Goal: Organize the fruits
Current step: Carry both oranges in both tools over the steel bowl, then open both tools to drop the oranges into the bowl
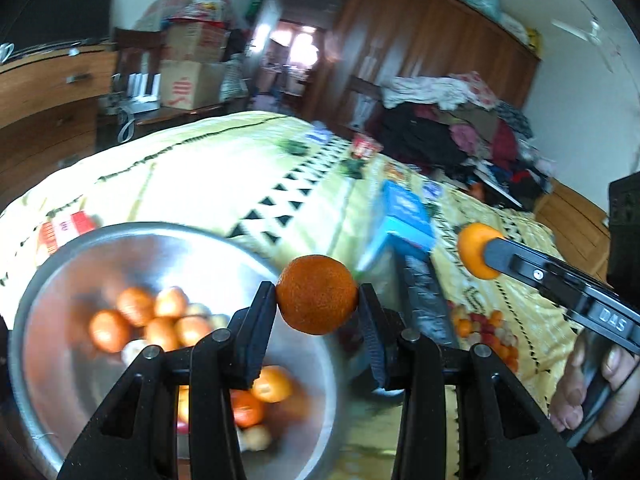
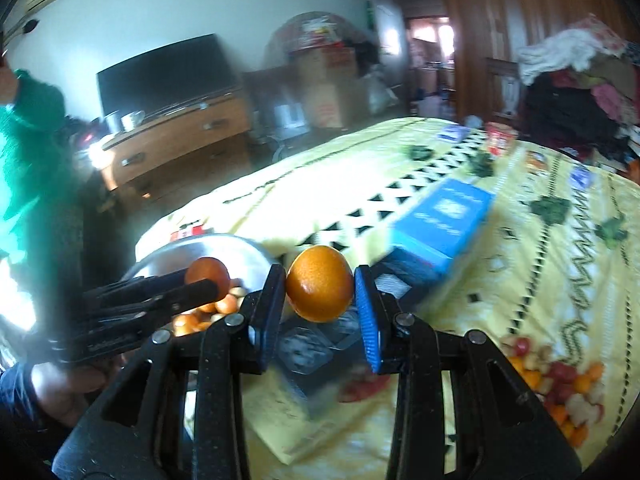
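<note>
My left gripper (image 1: 318, 300) is shut on a dark orange tangerine (image 1: 317, 294), held above the right rim of a steel bowl (image 1: 52, 280) with several oranges (image 1: 160, 320) and pale fruits inside. My right gripper (image 2: 320, 288) is shut on a brighter orange (image 2: 320, 283), held above the bed right of the bowl (image 2: 240, 248). The right gripper with its orange (image 1: 474, 250) shows at the right of the left wrist view. The left gripper with its tangerine (image 2: 207, 274) shows at the left of the right wrist view, over the bowl.
The bowl sits on a yellow patterned bedspread (image 1: 192, 176). A blue box (image 2: 444, 216) and a dark clear-celled tray (image 2: 308, 348) lie just right of the bowl. A red-white box (image 1: 66, 228) lies behind it. Small packets lie farther back. A clothes pile (image 1: 460, 128) is far right.
</note>
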Motion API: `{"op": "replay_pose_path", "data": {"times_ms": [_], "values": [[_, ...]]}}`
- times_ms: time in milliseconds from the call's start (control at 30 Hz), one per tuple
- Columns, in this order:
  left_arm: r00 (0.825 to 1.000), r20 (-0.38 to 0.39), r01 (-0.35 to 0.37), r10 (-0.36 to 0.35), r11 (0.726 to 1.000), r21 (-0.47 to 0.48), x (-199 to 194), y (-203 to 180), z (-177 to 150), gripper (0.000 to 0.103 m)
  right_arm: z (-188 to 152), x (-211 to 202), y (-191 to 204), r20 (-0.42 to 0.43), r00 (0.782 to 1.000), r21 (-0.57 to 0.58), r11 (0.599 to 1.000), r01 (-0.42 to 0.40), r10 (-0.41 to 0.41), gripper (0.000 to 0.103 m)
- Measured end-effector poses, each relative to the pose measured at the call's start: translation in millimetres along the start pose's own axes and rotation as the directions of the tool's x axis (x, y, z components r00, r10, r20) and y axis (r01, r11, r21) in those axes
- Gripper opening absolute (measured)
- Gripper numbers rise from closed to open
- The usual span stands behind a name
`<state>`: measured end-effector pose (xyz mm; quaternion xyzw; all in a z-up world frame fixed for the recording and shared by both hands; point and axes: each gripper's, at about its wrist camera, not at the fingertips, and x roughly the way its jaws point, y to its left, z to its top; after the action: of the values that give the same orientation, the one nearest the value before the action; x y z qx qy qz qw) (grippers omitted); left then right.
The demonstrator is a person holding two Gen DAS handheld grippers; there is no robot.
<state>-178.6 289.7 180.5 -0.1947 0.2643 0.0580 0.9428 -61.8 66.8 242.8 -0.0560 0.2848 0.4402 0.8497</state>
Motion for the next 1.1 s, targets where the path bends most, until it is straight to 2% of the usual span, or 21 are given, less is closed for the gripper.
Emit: {"op": "replay_pose_path", "data": {"times_ms": [167,367,600,1100], "values": [[0.998,-0.023,-0.066,0.064,0.996,-0.066,-1.5,48.6,-5.5,0.043,-1.6,38.6,46.4,-0.058,0.994,-0.035,0.995,-0.09,0.088,0.036],[0.995,-0.058,-0.085,0.08,0.993,-0.087,7.2,70.9,-12.6,0.043,-13.5,65.3,82.0,-0.131,0.982,-0.057,0.988,-0.142,0.134,0.036],[0.991,-0.095,-0.106,0.096,0.989,-0.1,12.5,80.7,-19.2,0.043,-29.5,82.8,94.4,-0.198,0.97,-0.051,0.987,-0.156,0.143,0.036],[0.983,-0.141,-0.135,0.119,0.985,-0.109,22.6,88.4,-22.8,0.043,-32.0,101.9,102.9,-0.231,0.962,-0.024,0.987,-0.157,0.148,0.036]]}}
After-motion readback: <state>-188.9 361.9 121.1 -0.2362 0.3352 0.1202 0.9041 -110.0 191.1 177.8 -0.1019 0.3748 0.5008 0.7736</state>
